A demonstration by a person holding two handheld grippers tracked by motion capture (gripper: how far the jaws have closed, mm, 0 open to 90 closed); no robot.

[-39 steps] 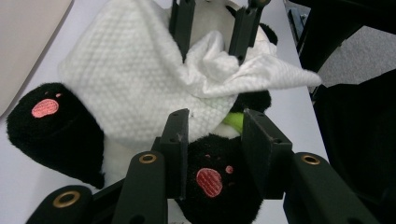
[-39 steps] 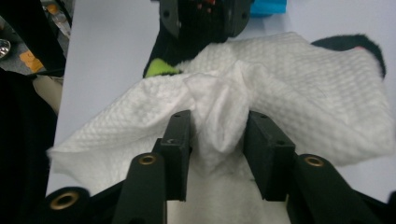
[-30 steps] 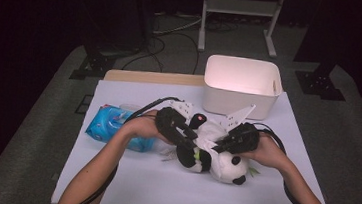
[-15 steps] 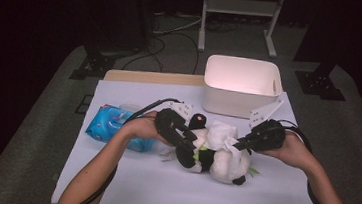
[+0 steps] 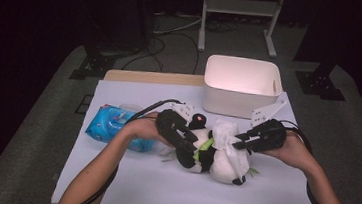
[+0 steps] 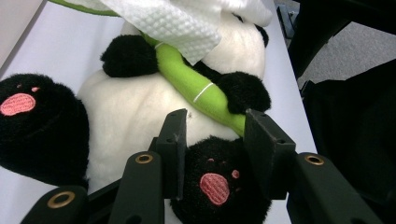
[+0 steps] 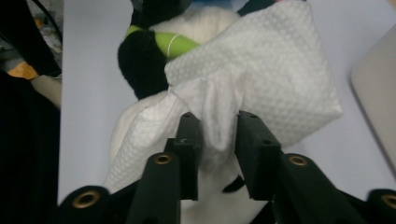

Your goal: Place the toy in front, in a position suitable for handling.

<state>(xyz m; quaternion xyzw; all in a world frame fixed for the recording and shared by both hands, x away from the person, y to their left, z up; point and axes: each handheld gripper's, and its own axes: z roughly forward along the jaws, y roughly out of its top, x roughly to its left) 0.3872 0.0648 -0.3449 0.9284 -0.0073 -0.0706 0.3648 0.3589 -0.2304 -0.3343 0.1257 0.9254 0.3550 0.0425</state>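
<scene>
Work in hand: we are wiping a panda toy (image 5: 214,158) with a white wipe (image 5: 227,136); we judge the wipe is now being left or re-gripped on the toy.

Panda toy: it lies on its side on the white table (image 5: 271,191), in front of the white bin (image 5: 241,85) and just right of the blue pack of wipes (image 5: 111,125).

Left gripper (image 6: 212,140): its jaws are clenched on a black foot of the panda toy with a pink sole, and it holds the toy in place.

Right gripper (image 7: 217,140): half a second ago its jaws were closed; they have just been opening, and now they stand apart with a fold of the wipe between them. We see a gap at one pad, so we judge the wipe is released, not pinched.

Right hand: a second ago it was over the panda toy; now it is at the right side of the toy, away from the left gripper.

Wipe: it lies over the upper part of the panda toy, above the green stick (image 6: 196,88) that the toy hugs.

Meaning: the wipe now rests by its own weight, so before the next stroke the right gripper must close on it again.

Risk: the loose wipe may slide off the toy's round side.
</scene>
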